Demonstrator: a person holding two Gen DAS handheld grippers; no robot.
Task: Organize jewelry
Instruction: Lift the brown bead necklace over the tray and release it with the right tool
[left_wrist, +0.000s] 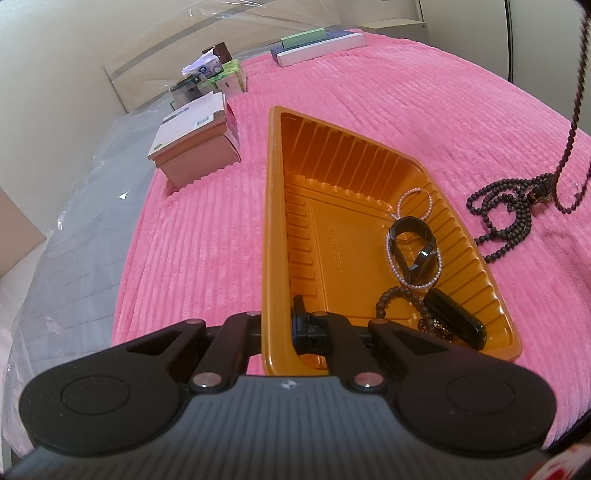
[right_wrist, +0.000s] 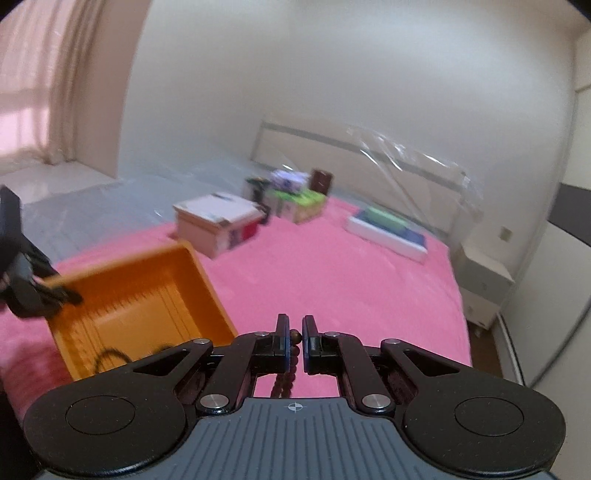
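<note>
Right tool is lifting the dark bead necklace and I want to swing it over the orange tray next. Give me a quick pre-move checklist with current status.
1. Right tool pinching the dark bead necklace: ok, beads sit between its fingers.
2. Necklace fully off the pink blanket: not ok, most of it lies coiled there, with only one strand rising.
3. Left tool steadying the orange tray: ok, its fingers straddle the near-left wall.
4. Free space in the tray: ok, the left and far parts are bare; the pearl strand, black band and small bead bracelet sit at its right.
5. Necklace tangled: cannot tell.
</note>
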